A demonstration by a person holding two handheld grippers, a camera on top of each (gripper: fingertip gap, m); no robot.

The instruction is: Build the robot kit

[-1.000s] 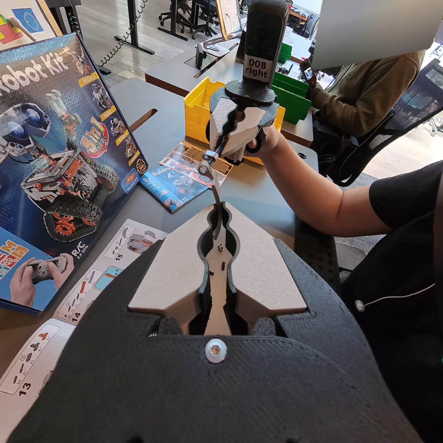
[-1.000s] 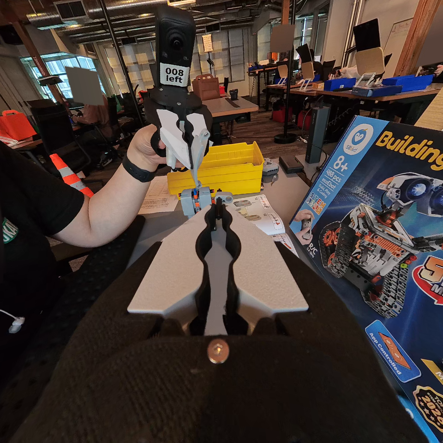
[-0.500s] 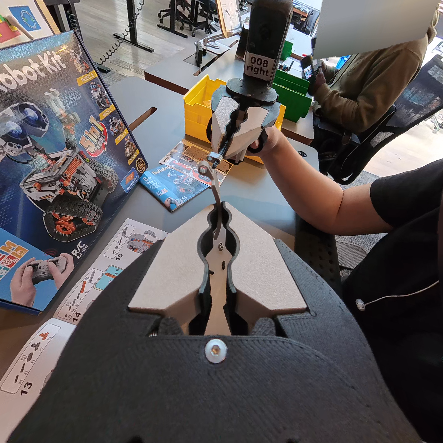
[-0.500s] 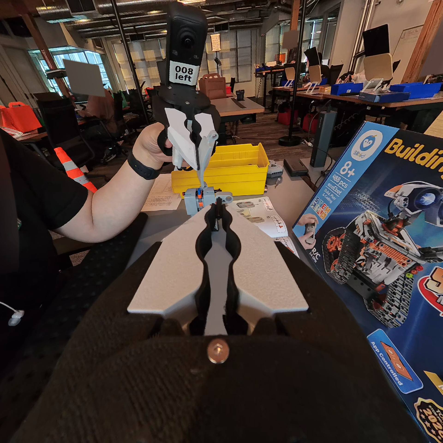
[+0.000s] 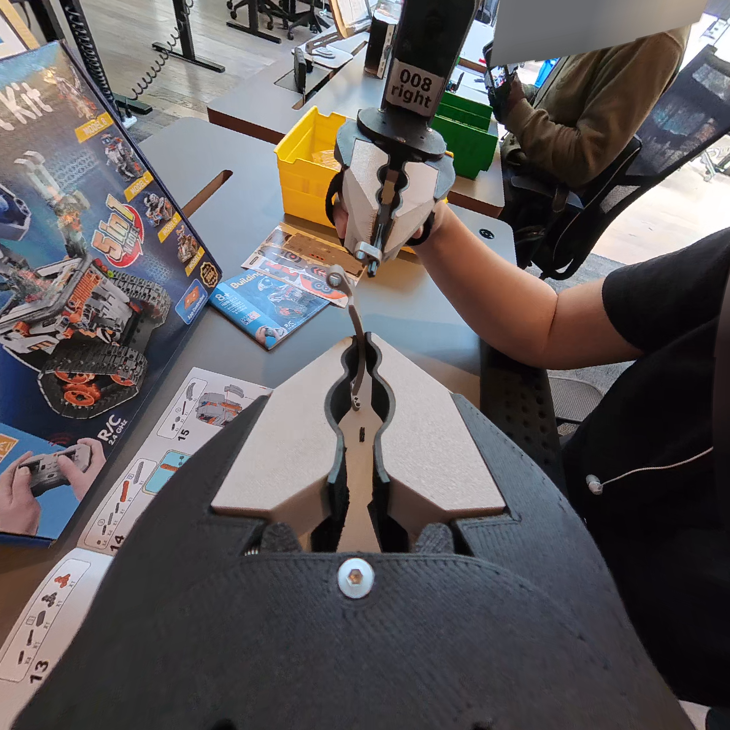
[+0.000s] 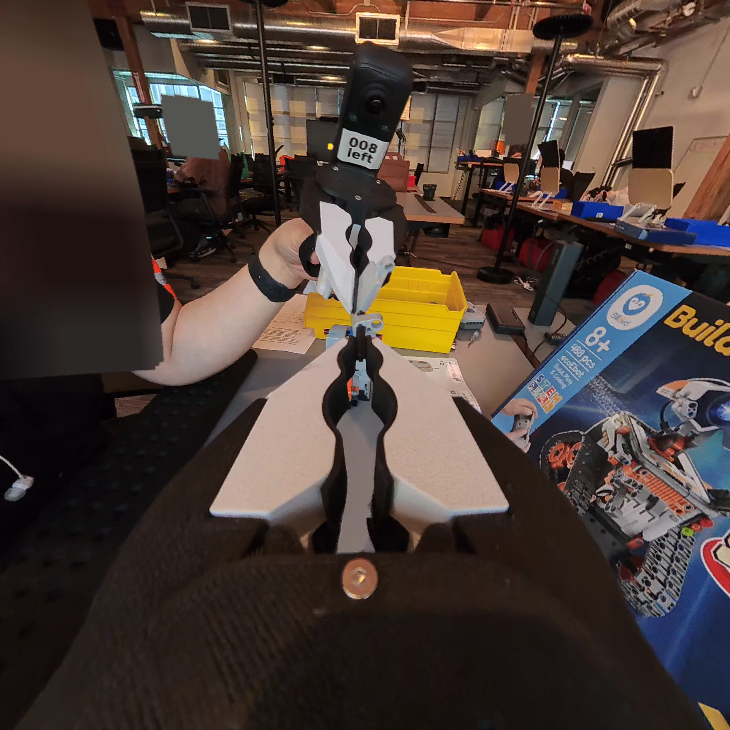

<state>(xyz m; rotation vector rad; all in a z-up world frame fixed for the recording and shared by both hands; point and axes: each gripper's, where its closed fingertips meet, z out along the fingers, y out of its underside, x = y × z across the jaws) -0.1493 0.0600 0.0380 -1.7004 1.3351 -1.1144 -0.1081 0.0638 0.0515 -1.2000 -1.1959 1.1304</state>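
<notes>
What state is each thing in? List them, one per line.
left gripper: shut on curved grey beam.
curved grey beam: held upright, its top end free.
right gripper: shut on small grey piece.
small grey piece: pinched at the gripper's tips.
yellow bin: open-topped, on the table.
kit box: closed, standing tilted.
instruction booklet: closed, flat.

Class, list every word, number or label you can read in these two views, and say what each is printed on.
I won't quote the writing; these bear it.
Tag over right gripper: legible.
Tag over left gripper: legible.
Blue box: large legible print.
Booklet: partly legible.
Instruction sheets: legible step numbers.
Sticker sheet: too small.
</notes>
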